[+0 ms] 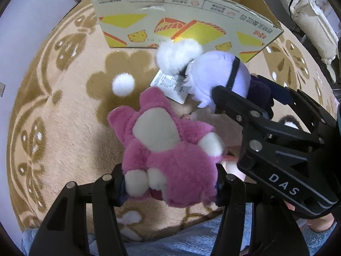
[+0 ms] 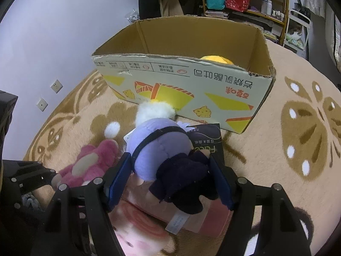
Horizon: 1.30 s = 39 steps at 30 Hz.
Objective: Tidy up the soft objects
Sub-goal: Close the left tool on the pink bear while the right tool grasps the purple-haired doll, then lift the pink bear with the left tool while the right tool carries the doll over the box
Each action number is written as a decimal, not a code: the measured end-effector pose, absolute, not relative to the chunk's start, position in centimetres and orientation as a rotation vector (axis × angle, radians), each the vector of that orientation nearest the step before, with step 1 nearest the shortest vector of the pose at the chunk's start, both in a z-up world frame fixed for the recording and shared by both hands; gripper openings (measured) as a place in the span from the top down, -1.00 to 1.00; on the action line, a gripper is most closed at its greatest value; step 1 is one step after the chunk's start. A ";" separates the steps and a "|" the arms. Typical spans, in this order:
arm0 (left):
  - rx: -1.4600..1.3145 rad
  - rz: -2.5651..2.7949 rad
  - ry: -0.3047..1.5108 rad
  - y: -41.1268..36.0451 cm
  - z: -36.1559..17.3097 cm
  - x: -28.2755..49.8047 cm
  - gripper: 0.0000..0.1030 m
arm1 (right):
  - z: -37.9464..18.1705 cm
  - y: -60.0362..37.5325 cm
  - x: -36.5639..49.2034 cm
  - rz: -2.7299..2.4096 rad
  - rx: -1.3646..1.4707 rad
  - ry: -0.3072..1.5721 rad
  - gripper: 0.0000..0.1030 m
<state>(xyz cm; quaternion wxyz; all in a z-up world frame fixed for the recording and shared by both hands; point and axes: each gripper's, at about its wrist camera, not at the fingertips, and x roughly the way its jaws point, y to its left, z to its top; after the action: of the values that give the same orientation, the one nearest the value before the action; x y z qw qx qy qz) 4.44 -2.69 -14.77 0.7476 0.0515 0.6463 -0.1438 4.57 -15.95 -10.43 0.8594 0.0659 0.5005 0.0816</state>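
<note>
My left gripper (image 1: 170, 183) is shut on a pink plush bear (image 1: 170, 149), its pads pressing both sides of the head; the bear also shows in the right wrist view (image 2: 85, 164). My right gripper (image 2: 170, 179) is shut on a lavender-headed doll in dark clothes (image 2: 162, 149), which also shows in the left wrist view (image 1: 215, 74). A white fluffy plush (image 2: 155, 111) lies against the open cardboard box (image 2: 213, 102). A yellow plush (image 2: 215, 59) sits inside the box. A pink plush (image 2: 149, 230) lies under my right gripper.
Everything rests on a beige rug with brown flower patterns (image 1: 64, 106). A black packet (image 2: 211, 140) lies under the doll near the box. A paper tag (image 1: 170, 85) sits between the toys. A white pom-pom (image 1: 123, 84) lies on the rug. Shelves (image 2: 266, 4) stand behind.
</note>
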 end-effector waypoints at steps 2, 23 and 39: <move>0.120 -0.298 1.405 -2.7 -14.6 4.6 -0.10 | -10.2 -16.2 4.5 0.170 0.149 1.045 -0.49; 0.194 -0.235 1.108 -2.8 -8.0 5.4 -0.10 | -4.2 -18.1 3.2 0.168 0.220 0.859 -0.48; 0.158 -0.231 0.837 -3.6 -4.7 7.1 -0.11 | -1.5 -19.6 5.4 0.136 0.245 0.749 -0.48</move>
<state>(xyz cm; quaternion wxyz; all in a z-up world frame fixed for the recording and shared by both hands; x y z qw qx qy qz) 7.12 -3.62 -4.69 0.9042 0.0764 0.4052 -0.1117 5.39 -19.64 -1.53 0.9212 0.1191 0.3644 0.0661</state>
